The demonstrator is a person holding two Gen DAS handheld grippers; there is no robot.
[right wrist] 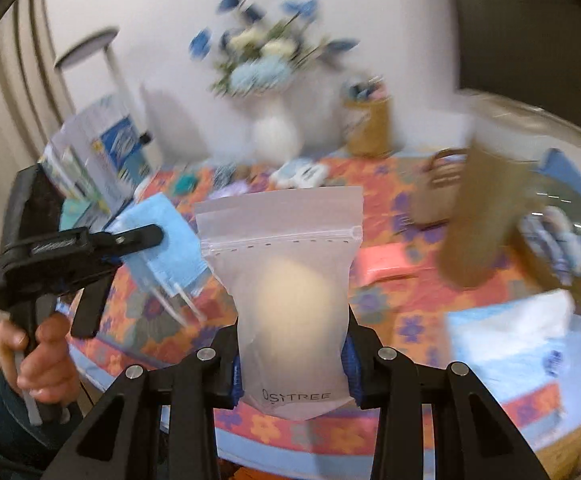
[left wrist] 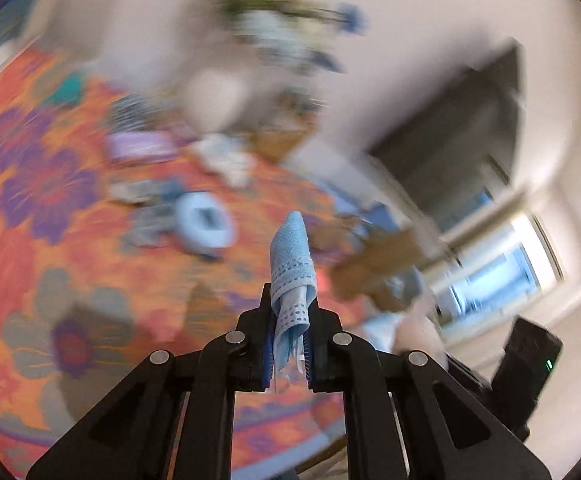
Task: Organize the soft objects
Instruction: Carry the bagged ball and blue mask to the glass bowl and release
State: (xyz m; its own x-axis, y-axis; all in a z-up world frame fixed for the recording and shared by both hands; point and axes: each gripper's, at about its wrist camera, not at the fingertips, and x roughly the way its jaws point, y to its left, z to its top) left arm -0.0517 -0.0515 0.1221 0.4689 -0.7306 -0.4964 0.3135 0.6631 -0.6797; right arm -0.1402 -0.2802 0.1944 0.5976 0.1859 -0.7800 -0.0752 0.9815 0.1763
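Nearest the right camera, the right gripper (right wrist: 293, 354) clamps the lower body of a frosted zip-seal pouch (right wrist: 286, 280) holding a pale rounded object; the pouch stands upright, its long axis vertical, sealed mouth uppermost. The left gripper (left wrist: 290, 344) is closed narrowly on a folded light-blue woven cloth (left wrist: 293, 264), which projects forward past the fingertips. In the right view this gripper (right wrist: 146, 236) lies left of the pouch, the cloth (right wrist: 170, 236) just beside the zip line, so the left hand is the nearer to the opening. Beyond, on the floral orange tablecloth (right wrist: 390, 308), stand a brown paper bag (right wrist: 486, 216) near the right edge and a white flower vase (right wrist: 274, 132) at the far edge.
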